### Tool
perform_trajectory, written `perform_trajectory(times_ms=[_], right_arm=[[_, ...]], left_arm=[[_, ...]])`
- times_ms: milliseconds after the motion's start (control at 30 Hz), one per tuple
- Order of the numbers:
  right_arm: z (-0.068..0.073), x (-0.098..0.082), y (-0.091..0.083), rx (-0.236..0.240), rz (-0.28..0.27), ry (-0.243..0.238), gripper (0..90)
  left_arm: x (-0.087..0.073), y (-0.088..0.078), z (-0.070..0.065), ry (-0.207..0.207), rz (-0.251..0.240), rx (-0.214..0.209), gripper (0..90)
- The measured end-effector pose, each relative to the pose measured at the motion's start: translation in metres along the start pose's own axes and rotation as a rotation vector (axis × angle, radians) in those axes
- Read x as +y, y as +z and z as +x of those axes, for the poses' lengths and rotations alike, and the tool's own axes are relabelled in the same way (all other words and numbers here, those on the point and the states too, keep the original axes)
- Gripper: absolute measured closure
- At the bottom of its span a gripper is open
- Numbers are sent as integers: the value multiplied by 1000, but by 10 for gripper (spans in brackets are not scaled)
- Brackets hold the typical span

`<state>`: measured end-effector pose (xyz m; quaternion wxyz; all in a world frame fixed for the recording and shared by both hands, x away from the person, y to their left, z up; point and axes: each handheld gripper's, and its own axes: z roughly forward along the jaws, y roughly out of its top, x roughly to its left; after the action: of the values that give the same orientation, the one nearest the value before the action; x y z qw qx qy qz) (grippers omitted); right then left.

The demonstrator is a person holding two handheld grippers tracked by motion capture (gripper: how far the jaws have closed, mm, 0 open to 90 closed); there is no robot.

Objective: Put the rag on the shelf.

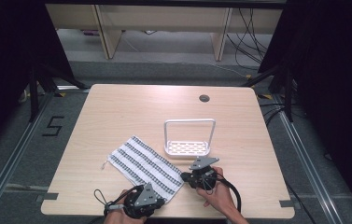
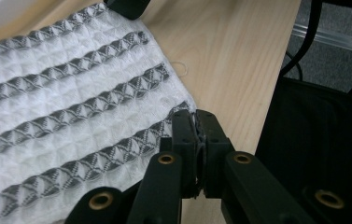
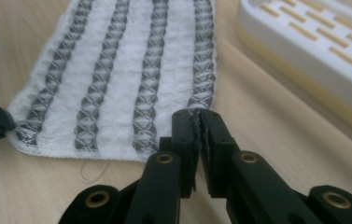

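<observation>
Cloth: a white waffle-weave cloth with grey stripes [image 1: 144, 166] is laid flat and slantwise on the light wooden surface [image 1: 117, 112], near its front edge.
Handling: it is judged light, soft and limp, not fragile; sagging and folding are to be expected once it is lifted.
Hold: the two near corners are judged the best places, so that it hangs spread between them.
Left gripper [image 2: 196, 114]: its fingers are closed on the near corner of the cloth, the hem being pinched between them.
Right gripper [image 3: 196, 113]: its fingers are closed on the other near corner, at the end of the last grey stripe.
Container: a white slotted plastic tray with a tall hoop handle [image 1: 188, 136] is set just beyond the cloth; nothing is seen in it.
</observation>
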<state>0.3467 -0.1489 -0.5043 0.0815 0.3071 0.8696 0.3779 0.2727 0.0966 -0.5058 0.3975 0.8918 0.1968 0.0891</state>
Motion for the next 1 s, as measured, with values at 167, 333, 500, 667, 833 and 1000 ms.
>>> perform_trajectory(times_ms=[167, 333, 500, 667, 833, 1000], right_arm=[[4, 6, -11, -11, -71, -16, 874], [9, 16, -23, 5, -121, -30, 876], [9, 24, -30, 26, -149, -28, 878], [14, 38, -39, 49, -187, -36, 878], [18, 62, -56, 87, -233, -47, 880], [20, 85, -75, 96, -284, -80, 881]], left_arm=[[6, -11, 0, 15, -24, 13, 870], [13, -23, 0, 12, -64, 11, 870], [19, -36, 2, 4, -98, 24, 870], [32, -53, 3, 6, -128, 34, 870], [58, -82, 10, 58, -111, 61, 870], [79, -109, 17, 53, -162, 81, 870]])
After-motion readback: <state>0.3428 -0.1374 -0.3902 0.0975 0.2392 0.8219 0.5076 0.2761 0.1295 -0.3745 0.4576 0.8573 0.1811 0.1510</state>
